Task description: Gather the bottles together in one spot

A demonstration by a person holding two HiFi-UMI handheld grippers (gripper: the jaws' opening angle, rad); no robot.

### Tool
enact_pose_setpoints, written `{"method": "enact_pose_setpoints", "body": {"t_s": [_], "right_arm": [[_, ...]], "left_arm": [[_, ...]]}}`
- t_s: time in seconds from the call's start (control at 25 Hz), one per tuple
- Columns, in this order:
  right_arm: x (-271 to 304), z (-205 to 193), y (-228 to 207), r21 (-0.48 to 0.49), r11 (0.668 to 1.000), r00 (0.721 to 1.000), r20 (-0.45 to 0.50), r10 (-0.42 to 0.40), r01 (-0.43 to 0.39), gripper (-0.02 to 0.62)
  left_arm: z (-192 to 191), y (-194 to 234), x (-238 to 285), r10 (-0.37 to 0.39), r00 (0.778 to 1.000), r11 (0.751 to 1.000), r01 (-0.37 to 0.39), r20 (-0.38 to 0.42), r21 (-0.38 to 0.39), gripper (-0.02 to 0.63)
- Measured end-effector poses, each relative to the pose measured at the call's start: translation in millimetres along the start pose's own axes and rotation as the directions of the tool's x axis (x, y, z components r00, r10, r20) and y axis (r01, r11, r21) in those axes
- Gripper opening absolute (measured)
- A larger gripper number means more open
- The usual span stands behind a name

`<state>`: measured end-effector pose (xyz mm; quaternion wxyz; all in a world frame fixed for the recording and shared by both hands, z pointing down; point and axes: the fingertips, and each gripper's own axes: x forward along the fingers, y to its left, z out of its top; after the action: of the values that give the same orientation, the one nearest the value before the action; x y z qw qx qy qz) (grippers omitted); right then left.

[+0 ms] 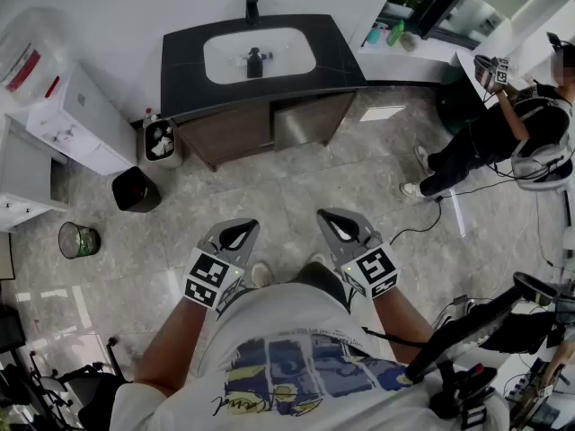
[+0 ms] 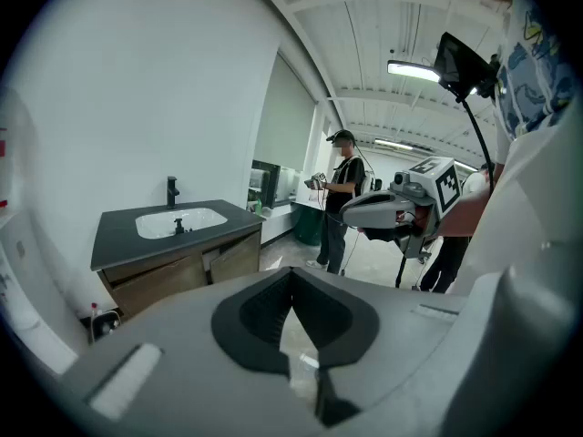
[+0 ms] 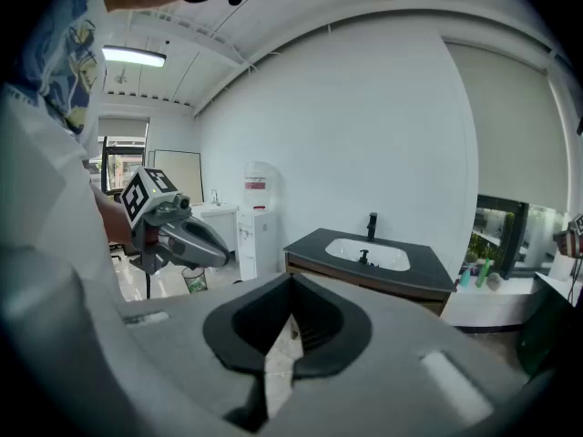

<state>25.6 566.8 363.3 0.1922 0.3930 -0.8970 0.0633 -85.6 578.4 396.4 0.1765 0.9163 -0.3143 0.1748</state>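
over the floor tiles (image 1: 296, 178): left gripper (image 1: 239, 233) and right gripper (image 1: 340, 227) side by side, facing the sink cabinet (image 1: 260, 106)
jaws: pressed together on both, nothing between them
bottles (image 1: 395, 33): on the white ledge (image 1: 404, 64) right of the cabinet (well apart from both grippers)

Distant bottles (image 1: 395, 32) tiny, perhaps three.

Both grippers are out in front, left gripper (image 1: 244, 226) and right gripper (image 1: 329, 217) side by side but apart, aimed over the pale stone floor (image 1: 296, 173) toward the dark vanity (image 1: 180, 70) with its white basin (image 1: 225, 57). The green bottles (image 1: 393, 33) stand on the white ledge (image 1: 404, 61) right of it, well away from both. A black bin (image 1: 135, 189) sits left of the vanity.
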Motion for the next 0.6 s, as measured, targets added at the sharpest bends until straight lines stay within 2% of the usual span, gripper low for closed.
{"method": "enact_pose_setpoints", "body": {"t_s": [0.32,0.6], "right_arm": [[6.5,0.9,-4.5,0.010,1.000,1.000,-0.009,0.020,-0.020,-0.002],[29.1,8.8,-44.4,0.021,0.998,0.998,0.016,0.065,-0.066,-0.002]], "left_arm": [[9.7,10.2,6.5,0.021,1.000,1.000,-0.021,0.007,-0.006,0.003],[30.5,31.9,39.0,0.067,0.998,0.998,-0.067,-0.001,-0.019,0.003]]}}
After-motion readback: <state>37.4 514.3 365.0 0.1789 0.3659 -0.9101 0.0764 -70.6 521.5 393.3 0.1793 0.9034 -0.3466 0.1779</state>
